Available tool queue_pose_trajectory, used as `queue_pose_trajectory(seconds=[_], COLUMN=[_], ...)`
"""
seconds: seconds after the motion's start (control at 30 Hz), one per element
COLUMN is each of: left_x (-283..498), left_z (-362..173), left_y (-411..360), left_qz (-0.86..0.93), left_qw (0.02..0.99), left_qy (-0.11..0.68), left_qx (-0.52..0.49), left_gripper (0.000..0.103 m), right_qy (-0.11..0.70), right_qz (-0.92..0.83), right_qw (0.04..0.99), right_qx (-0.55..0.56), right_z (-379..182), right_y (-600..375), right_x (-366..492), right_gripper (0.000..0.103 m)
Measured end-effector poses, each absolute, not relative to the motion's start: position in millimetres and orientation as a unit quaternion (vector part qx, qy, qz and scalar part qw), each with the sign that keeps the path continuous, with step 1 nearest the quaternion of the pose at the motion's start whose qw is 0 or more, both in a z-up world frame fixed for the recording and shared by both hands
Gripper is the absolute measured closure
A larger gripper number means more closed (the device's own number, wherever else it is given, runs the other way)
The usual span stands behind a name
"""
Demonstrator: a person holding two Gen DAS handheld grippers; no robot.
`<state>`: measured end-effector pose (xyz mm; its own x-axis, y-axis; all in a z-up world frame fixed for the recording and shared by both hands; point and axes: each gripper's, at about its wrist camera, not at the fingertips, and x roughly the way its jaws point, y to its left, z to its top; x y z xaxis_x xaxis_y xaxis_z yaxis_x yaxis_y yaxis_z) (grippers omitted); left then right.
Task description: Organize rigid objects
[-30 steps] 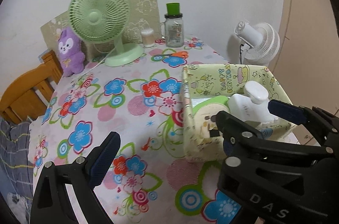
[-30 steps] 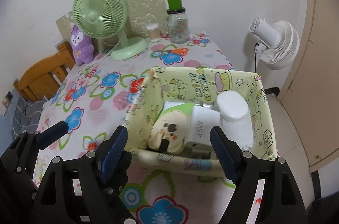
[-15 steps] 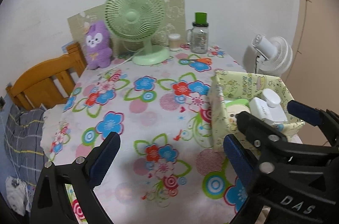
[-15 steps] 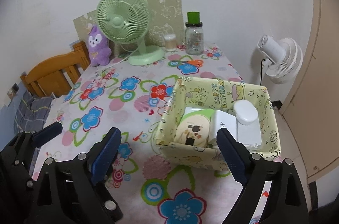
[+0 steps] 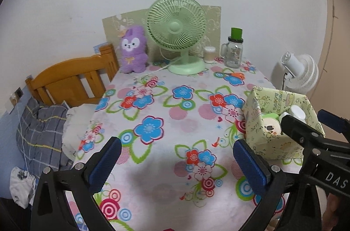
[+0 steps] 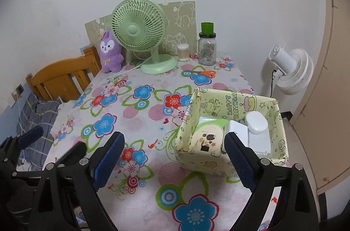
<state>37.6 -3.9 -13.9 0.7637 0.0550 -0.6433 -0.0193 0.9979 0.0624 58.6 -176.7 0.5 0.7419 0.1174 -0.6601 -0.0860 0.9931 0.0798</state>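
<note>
Flowered cloth covers the table (image 6: 140, 119), big blue and red blooms on white, and most of it lies bare. Pushed against the pale wall at the far end stand a green fan (image 6: 140, 34), a purple plush rabbit (image 6: 109, 54), a glass jar (image 6: 207, 49) with a green cap and a small tub of cotton swabs (image 6: 183, 52), with orange scissors (image 6: 202, 72) lying flat in front of the jar. They look parked there to keep the middle free for work. A wooden chair (image 5: 72, 82) sits at the left edge beside rumpled bedding (image 5: 41, 132), and a white fan (image 6: 291, 69) stands off the table by a beige door.

Near the right front corner sits a yellow paper-covered box (image 6: 227, 104), and this is where the hard things have ended up: a round green-rimmed case (image 6: 207, 140), a white plug-like block (image 6: 236, 130) and a white rounded case (image 6: 256, 122), packed side by side and upright-ish so they fit. I'd judge the sorting close to finished.

Both tongs hang above the near edge of the cloth, tilted downward. The left gripper (image 5: 175, 162) is spread wide with only tablecloth between its blue pads; its jaws have just been opening further. The right gripper (image 6: 175, 160) is likewise spread and has just been opening, nothing pinched, its right pad merely overlapping the box's front corner in view.
</note>
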Motion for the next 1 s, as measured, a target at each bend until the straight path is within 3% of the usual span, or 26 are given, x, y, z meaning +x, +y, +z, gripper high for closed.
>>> queue_pose_trajectory(seconds=[1.0], left_x=[3.7], left_z=[11.3], left_y=[9.8], left_qz=[0.019], left_qw=[0.955], left_qy=[0.294], left_qx=[0.005], left_gripper=[0.0], right_qy=[0.282], right_qz=[0.019], right_qw=[0.959], right_qx=[0.002], right_z=[23.4], right_y=[-175.8], right_x=[17.8], right_gripper=[0.0])
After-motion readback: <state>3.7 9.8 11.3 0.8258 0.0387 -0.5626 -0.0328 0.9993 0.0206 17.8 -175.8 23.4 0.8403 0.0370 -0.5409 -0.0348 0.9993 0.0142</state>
